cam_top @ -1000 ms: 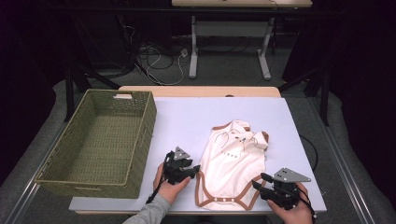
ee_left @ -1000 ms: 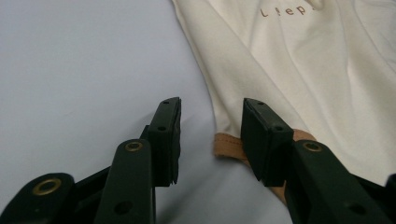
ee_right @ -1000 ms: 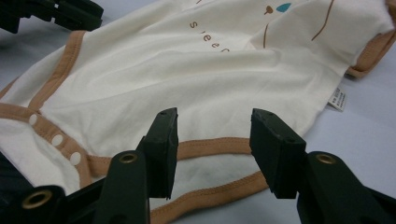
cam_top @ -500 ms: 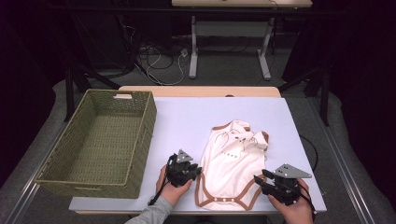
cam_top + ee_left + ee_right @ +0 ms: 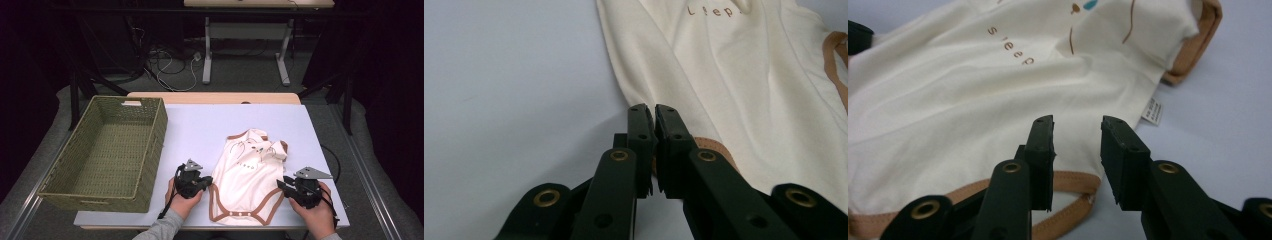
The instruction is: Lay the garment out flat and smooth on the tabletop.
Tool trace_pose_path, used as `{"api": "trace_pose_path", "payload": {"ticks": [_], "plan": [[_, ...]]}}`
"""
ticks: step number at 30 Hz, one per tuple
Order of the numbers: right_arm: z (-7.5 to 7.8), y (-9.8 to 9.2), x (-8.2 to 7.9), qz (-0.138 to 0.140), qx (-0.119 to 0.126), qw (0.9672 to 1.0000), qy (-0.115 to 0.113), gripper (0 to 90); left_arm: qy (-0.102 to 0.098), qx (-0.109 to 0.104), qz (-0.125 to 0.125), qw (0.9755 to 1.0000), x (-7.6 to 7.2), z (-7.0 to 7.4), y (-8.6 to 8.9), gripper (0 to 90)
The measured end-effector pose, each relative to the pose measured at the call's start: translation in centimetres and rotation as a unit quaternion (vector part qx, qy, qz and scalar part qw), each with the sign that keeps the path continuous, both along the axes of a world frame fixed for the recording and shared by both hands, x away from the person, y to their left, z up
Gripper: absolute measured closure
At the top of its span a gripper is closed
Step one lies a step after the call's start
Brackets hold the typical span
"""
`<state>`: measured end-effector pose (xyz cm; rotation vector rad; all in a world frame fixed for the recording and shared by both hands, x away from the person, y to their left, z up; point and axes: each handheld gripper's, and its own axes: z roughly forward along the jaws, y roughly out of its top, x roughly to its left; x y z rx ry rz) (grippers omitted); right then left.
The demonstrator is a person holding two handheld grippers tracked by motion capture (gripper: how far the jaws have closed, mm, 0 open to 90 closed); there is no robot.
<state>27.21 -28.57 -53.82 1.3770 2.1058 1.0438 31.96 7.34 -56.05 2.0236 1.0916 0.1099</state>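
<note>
Both grippers have been closing since a second ago: left gripper (image 5: 650, 111) pinches the onesie (image 5: 247, 172) hem, right gripper (image 5: 1077, 127) half-open astride the opposite edge, ready for folding.

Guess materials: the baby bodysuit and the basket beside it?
Bodysuit: looks like soft matte cotton knit, cream with tan binding; it creases softly and has a sewn care tag at the side. Basket: olive-green woven fibre, likely seagrass or paper cord; the regular weave shows on walls and floor. Exact fibre can't be told.

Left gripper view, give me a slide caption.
Left gripper pinching the brown-trimmed edge of a cream bodysuit on the table.
</note>
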Motion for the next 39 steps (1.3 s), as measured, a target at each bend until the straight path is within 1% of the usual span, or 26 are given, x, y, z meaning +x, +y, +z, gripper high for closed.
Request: {"api": "trace_pose_path", "payload": {"ticks": [2, 5, 9, 10, 11, 12, 13, 14, 16, 18, 22, 25, 27, 28, 29, 33, 35, 39], "plan": [[-0.3, -0.3, 0.1, -0.008, 0.000, 0.9999, 0.011, 66.4, 0.000, -0.003, 0.009, 1.0000, -0.1, 0.2, 0.3, 86.6], [-0.9, -0.6, 0.3, -0.017, 0.007, 0.9994, 0.029, 66.3, -0.003, -0.001, 0.013, 0.9999, -0.2, 0.4, 0.8, 86.6], [-1.5, -0.8, 0.6, -0.018, 0.011, 0.9986, 0.049, 66.5, 0.001, 0.007, 0.017, 0.9998, -0.4, 0.4, 1.2, 86.6], [-1.7, -0.8, 0.7, -0.017, 0.012, 0.9983, 0.054, 68.5, 0.002, 0.009, 0.018, 0.9998, -0.4, 0.4, 1.3, 86.6], [-1.8, -0.8, 0.7, -0.017, 0.013, 0.9983, 0.055, 70.4, 0.001, 0.016, 0.013, 0.9998, -0.5, 0.4, 1.5, 86.6], [-1.8, -0.8, 0.7, -0.014, 0.013, 0.9982, 0.056, 73.6, 0.005, 0.012, 0.020, 0.9997, -0.6, 0.4, 1.5, 86.6], [-1.8, -0.7, 0.7, -0.012, 0.014, 0.9981, 0.059, 76.4, 0.002, 0.019, 0.015, 0.9997, -0.7, 0.4, 1.7, 86.6], [-1.8, -0.7, 0.7, -0.008, 0.015, 0.9980, 0.061, 79.8, 0.004, 0.019, 0.017, 0.9996, -0.8, 0.4, 1.7, 86.6], [-1.8, -0.5, 0.7, -0.001, 0.013, 0.9980, 0.062, 85.6, 0.003, 0.025, 0.019, 0.9995, -1.0, 0.5, 1.9, 86.7], [-1.7, -0.4, 0.7, 0.005, 0.009, 0.9981, 0.060, 87.1, 0.003, 0.029, 0.020, 0.9994, -1.2, 0.5, 2.1, 86.7], [-1.5, -0.3, 0.6, 0.011, 0.002, 0.9982, 0.059, 87.7, 0.004, 0.036, 0.023, 0.9991, -1.4, 0.7, 2.5, 86.7], [-1.4, -0.4, 0.6, 0.012, 0.004, 0.9985, 0.053, 87.9, 0.005, 0.040, 0.026, 0.9989, -1.6, 0.7, 2.9, 86.7], [-1.2, -0.5, 0.5, 0.009, 0.008, 0.9986, 0.052, 87.9, 0.007, 0.039, 0.029, 0.9988, -1.7, 0.7, 3.0, 86.7], [-1.2, -0.4, 0.5, 0.010, 0.008, 0.9985, 0.053, 87.9, 0.006, 0.042, 0.027, 0.9987, -1.8, 0.7, 3.1, 86.7], [-1.2, -0.4, 0.4, 0.010, 0.005, 0.9985, 0.054, 87.9, 0.008, 0.041, 0.028, 0.9987, -1.8, 0.6, 3.2, 86.7], [-1.2, -0.3, 0.4, 0.013, 0.003, 0.9986, 0.052, 87.9, 0.004, 0.048, 0.029, 0.9984, -2.0, 0.6, 3.2, 86.7], [-1.2, -0.2, 0.4, 0.011, 0.006, 0.9985, 0.053, 87.9, 0.006, 0.047, 0.032, 0.9984, -2.0, 0.7, 3.2, 86.7], [-1.1, -0.2, 0.4, 0.010, 0.004, 0.9989, 0.046, 87.9, 0.007, 0.047, 0.031, 0.9984, -2.1, 0.8, 3.4, 86.7]]}}
